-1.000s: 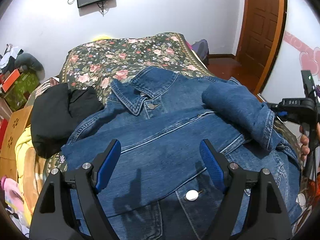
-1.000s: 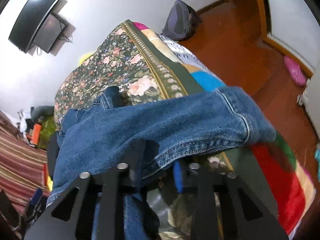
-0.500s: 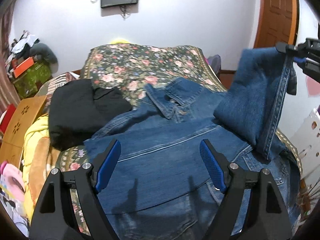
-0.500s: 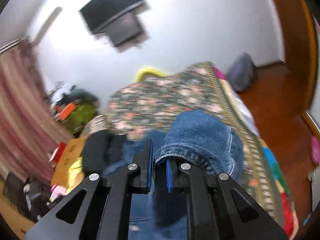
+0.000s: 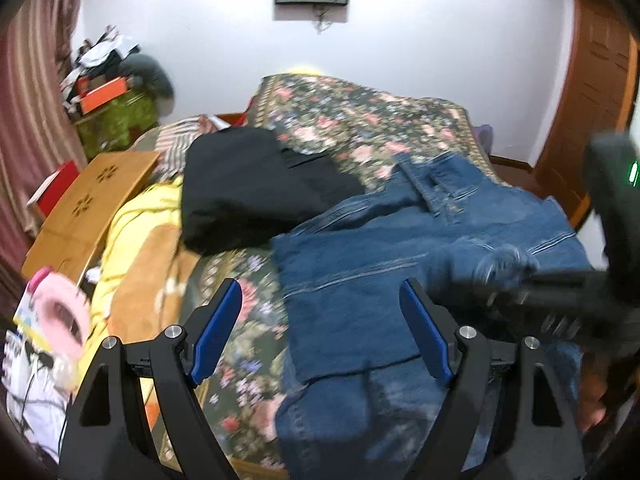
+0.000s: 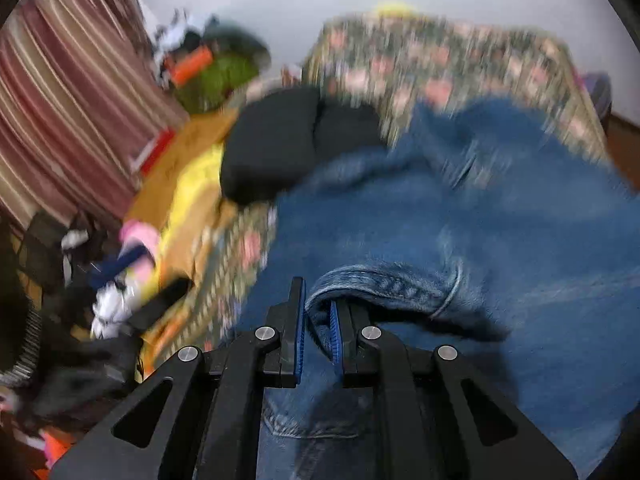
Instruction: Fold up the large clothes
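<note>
A blue denim jacket (image 5: 400,248) lies spread on the floral bedspread (image 5: 352,112), collar toward the far wall. My left gripper (image 5: 320,332) is open and empty, hovering above the jacket's left edge. My right gripper (image 6: 318,336) is shut on the jacket's sleeve cuff (image 6: 384,284) and holds it low over the jacket body (image 6: 480,208). In the left wrist view the right gripper (image 5: 560,292) shows as a blurred dark shape over the jacket's right side.
A folded black garment (image 5: 248,192) lies on the bed left of the jacket. Yellow and tan bedding (image 5: 136,240), a wooden lap table (image 5: 84,208) and clutter sit further left. A wooden door (image 5: 592,112) stands at the right.
My right gripper has carried the sleeve from high at the right down and left across the jacket front. My left gripper has shifted left, off the jacket's middle.
</note>
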### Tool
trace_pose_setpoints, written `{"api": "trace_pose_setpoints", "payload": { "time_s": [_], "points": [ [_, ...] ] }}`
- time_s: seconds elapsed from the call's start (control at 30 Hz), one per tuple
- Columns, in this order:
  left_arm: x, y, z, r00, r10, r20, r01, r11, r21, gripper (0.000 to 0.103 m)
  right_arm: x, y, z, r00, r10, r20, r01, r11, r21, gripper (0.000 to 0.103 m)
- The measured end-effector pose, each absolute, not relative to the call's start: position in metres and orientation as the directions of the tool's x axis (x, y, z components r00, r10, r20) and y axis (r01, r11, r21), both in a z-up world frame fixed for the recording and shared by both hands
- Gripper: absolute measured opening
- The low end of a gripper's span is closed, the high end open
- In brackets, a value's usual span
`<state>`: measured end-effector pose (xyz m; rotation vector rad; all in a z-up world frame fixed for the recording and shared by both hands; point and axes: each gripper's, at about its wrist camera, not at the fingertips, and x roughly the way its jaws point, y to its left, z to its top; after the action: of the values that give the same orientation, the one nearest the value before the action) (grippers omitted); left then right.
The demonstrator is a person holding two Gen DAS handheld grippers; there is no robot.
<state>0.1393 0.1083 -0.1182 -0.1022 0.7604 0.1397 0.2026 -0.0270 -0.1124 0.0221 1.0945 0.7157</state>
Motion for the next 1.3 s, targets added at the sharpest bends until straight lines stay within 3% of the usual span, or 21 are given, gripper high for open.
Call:
{"api": "trace_pose_setpoints", "payload": {
  "time_s": [0.37,0.53,0.77,0.93,1.07,1.23,1.3],
  "points": [
    [0.134,0.105,-0.125,0.694,0.093,-0.714,-0.155,0.988,-0.023,0.08,0.188,-0.035,-0.105,0.162,0.476,-0.864,-0.601,0.742,0.296,0.022],
    [0.145,0.08,-0.122,0.693,0.07,-0.717,-0.103,0.995,-0.002,0.08,0.176,-0.072,-0.074,0.286,0.495,-0.82,-0.607,0.756,0.245,0.043],
    [0.167,0.031,-0.131,0.661,0.021,-0.75,0.009,0.999,0.035,0.08,0.189,-0.139,-0.049,0.492,0.409,-0.769,-0.5,0.855,0.136,0.044],
    [0.186,0.001,-0.149,0.622,0.007,-0.783,0.075,0.995,0.068,0.08,0.207,-0.194,-0.054,0.545,0.324,-0.773,-0.366,0.922,0.128,0.044],
    [0.208,-0.004,-0.175,0.55,0.062,-0.833,0.082,0.988,0.128,0.06,0.213,-0.232,-0.064,0.556,0.264,-0.788,-0.267,0.955,0.132,0.044],
    [0.231,-0.003,-0.194,0.493,0.09,-0.865,0.098,0.983,0.158,0.063,0.215,-0.259,-0.082,0.529,0.249,-0.811,-0.2,0.966,0.167,0.044],
    [0.234,-0.005,-0.191,0.498,0.094,-0.862,0.111,0.979,0.171,0.058,0.216,-0.264,-0.089,0.514,0.239,-0.824,-0.181,0.969,0.168,0.044]
  ]
}}
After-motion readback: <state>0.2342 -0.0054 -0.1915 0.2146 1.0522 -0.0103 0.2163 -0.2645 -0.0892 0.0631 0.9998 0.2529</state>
